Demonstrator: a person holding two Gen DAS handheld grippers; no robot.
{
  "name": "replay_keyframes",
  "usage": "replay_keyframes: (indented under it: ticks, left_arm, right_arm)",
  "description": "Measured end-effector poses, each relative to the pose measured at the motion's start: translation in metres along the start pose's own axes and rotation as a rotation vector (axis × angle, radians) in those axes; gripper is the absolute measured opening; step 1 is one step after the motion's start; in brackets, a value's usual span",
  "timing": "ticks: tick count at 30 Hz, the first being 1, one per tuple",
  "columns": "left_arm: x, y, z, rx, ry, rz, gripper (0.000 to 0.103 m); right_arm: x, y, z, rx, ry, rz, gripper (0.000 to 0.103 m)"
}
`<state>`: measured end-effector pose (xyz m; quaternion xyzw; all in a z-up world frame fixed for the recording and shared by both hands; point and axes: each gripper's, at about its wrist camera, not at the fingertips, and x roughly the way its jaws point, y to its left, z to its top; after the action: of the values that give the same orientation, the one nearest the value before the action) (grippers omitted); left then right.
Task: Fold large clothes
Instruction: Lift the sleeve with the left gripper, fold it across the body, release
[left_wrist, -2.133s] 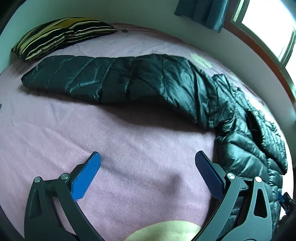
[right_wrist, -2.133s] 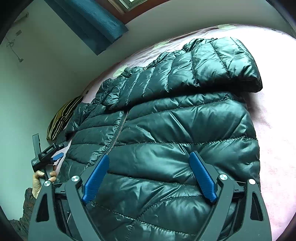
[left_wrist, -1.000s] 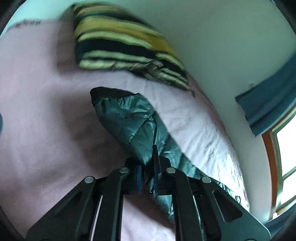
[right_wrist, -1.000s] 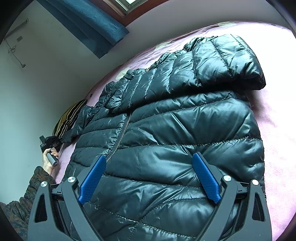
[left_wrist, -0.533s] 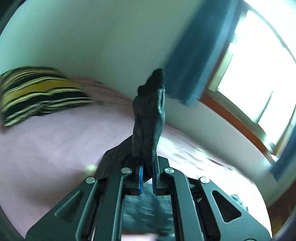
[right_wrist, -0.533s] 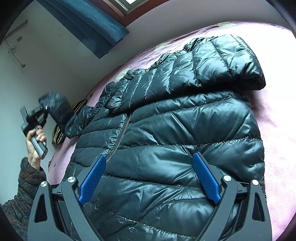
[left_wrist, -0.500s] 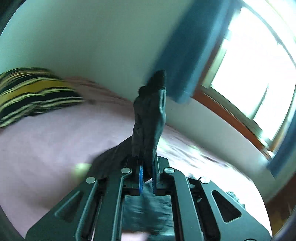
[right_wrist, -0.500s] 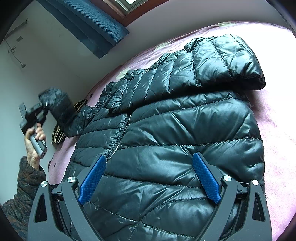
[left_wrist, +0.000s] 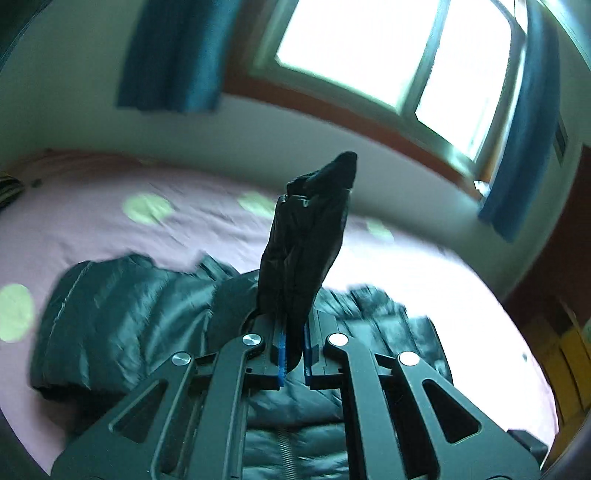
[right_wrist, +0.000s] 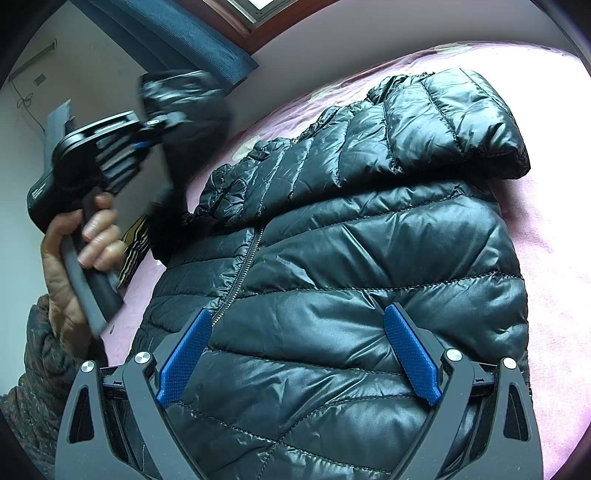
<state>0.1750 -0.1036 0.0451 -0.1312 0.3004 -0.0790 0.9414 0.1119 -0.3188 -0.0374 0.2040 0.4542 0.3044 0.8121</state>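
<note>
The dark green quilted puffer jacket (right_wrist: 369, 258) lies front-up on the pink bed sheet (right_wrist: 554, 258), zip closed, its hood toward the window-side edge of the bed and its hem beneath the right gripper (right_wrist: 299, 354). Its long axis runs from hem to hood, straight ahead in the right wrist view.

The left gripper (left_wrist: 293, 350) has its jaws pressed together on the cuffed sleeve end (left_wrist: 306, 236), which stands upright above the jacket body. The left hand (right_wrist: 74, 258) carries it over the jacket's left edge.

The right gripper hovers over the lower front panels with jaws spread wide, gripping nothing.

Step in hand, by judgement: fold the sleeve across the chest.
- Carry the cuff toward the zip line, keeping the pinch firm.
- Lay the sleeve flat, square to the long axis.
- Use the right gripper to steady the body if the slippery shell shifts.
</note>
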Motion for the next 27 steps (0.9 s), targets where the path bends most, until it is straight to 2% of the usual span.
replay_keyframes:
  ticks: [4,9,13,19,23,27]
  left_arm:
    - [0.032,-0.017,-0.022,0.023,0.092,-0.023,0.006]
    - [0.064,-0.032,-0.038,0.071,0.168,-0.018,0.006]
    - [0.059,-0.028,-0.062,0.1,0.209,-0.018,0.006]
    - [0.062,-0.028,-0.067,0.125,0.261,-0.033,0.007]
    - [0.06,-0.032,-0.069,0.134,0.274,-0.059,0.013]
    - [0.049,-0.039,-0.066,0.141,0.265,-0.112,0.028]
  right_arm:
    - [0.0,0.0,0.0,0.0,0.0,0.0,0.094]
    - [0.0,0.0,0.0,0.001,-0.001,0.001,0.094]
    - [0.0,0.0,0.0,0.001,0.0,0.001,0.094]
    - [-0.001,0.0,0.0,0.001,-0.001,0.001,0.094]
    - [-0.001,0.0,0.0,0.001,-0.001,0.002,0.094]
    - [0.0,0.0,0.0,0.001,-0.001,0.002,0.094]
